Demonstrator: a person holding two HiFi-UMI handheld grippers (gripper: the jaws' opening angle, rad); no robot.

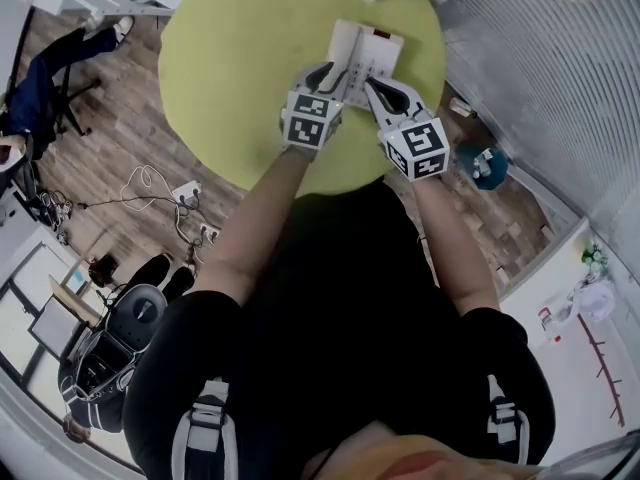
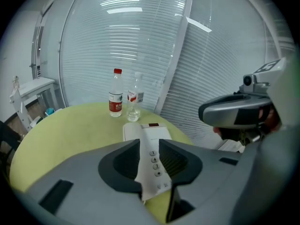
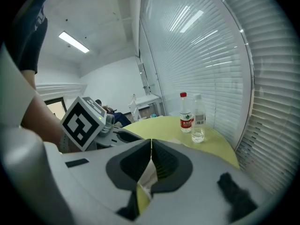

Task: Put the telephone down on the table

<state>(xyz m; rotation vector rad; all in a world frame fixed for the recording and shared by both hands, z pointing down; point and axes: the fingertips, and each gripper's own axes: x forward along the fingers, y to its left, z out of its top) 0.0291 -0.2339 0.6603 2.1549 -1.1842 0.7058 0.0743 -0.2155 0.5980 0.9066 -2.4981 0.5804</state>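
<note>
My left tongs (image 2: 149, 145) stand apart; the near edge of the telephone (image 2: 151, 134), keys showing, sits in the gap, and no pad visibly presses on it. My right tongs (image 3: 150, 143) are closed tip to tip, pinching a thin white edge at the telephone's near right side. The telephone rests on the round yellow-green worktop (image 1: 230, 68), close in front of me, with one pair of tongs at each near corner. Toward the far rim stand a red-capped bottle (image 2: 116, 93) and a clear bottle (image 2: 134, 97), just beside each other. Beyond them hang pale window blinds (image 2: 140, 41).
</note>
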